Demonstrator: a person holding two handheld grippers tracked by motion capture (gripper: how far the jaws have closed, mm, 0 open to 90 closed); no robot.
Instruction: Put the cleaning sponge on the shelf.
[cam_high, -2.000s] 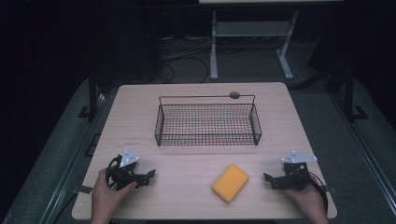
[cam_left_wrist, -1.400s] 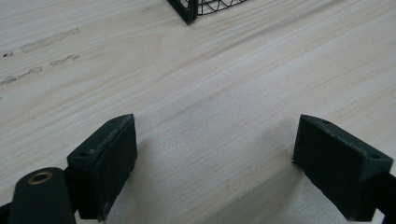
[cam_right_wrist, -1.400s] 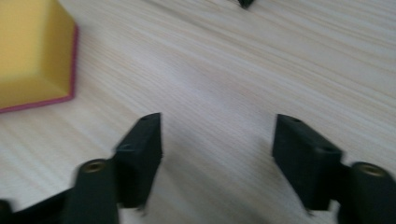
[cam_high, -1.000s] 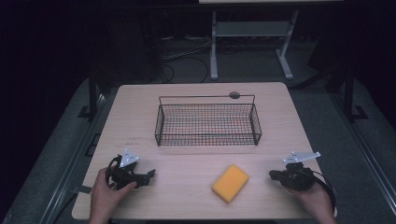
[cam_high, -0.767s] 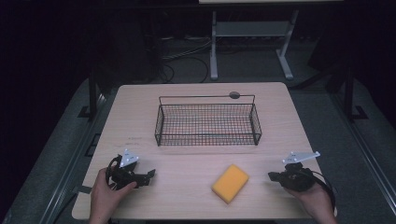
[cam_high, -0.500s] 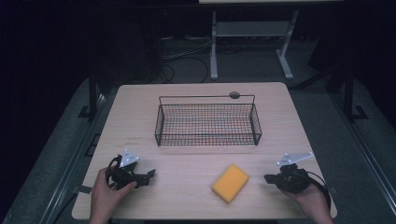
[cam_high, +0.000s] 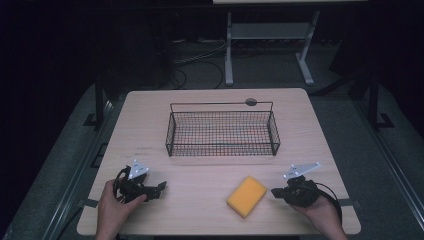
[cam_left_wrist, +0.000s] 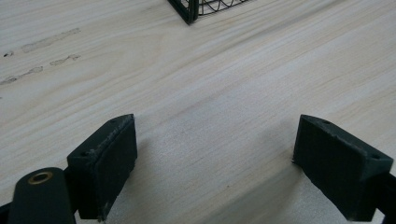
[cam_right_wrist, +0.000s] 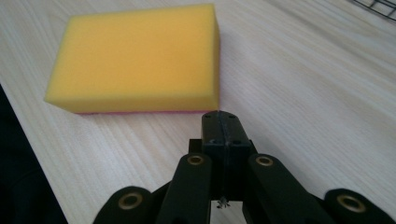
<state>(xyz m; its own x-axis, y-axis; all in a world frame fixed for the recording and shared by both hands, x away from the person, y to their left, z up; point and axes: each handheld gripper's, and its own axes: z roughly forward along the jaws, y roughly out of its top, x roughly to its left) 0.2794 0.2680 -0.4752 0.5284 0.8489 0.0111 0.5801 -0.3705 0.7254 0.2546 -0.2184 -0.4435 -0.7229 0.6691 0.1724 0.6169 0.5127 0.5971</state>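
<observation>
- Right gripper (cam_high: 278, 191) sits near right on the counter (cam_high: 210, 210), jaws pressed together w/ nothing between them, tips aimed left at the sponge (cam_high: 247, 196).
- In the right gripper view the closed tips (cam_right_wrist: 223, 122) are just short of the sponge's (cam_right_wrist: 135, 60) near long edge; can't tell if touching or a hair apart.
- Sponge: yellow block lying flat, near side of counter, right of centre, in front of the wire basket (cam_high: 222, 131) and well apart from it.
- Left gripper (cam_high: 158, 188) rests near left, jaws spread wide over bare wood, holding nothing; left gripper view confirms the empty gap.
- Step in hand, my read: approach to grab the sponge, prob. to put it in the basket.
- To do it well: spread the right jaws first, wide enough for the short side; closed as they are they'd only shove it.
- Come in low & level so one pad goes each side, squeeze mid-length. It looks like soft foam, so a light pinch ought to do; too hard would prob. squash it.
- Lift clear of the basket's near wall before moving far, then release over the middle.
- Keep the left gripper parked; it's out of the path.
- Hard to see: a thin pink/red line under the sponge, maybe a scrub layer, can't tell.
- Basket inside looks empty from the high view, but the mesh blurs the floor.
- Small dark round thing (cam_high: 251, 102) by the basket's far rim: not identifiable.
- Both forearms are cut off at the bottom edge of the high view; room beyond the counter too dark to read.
</observation>
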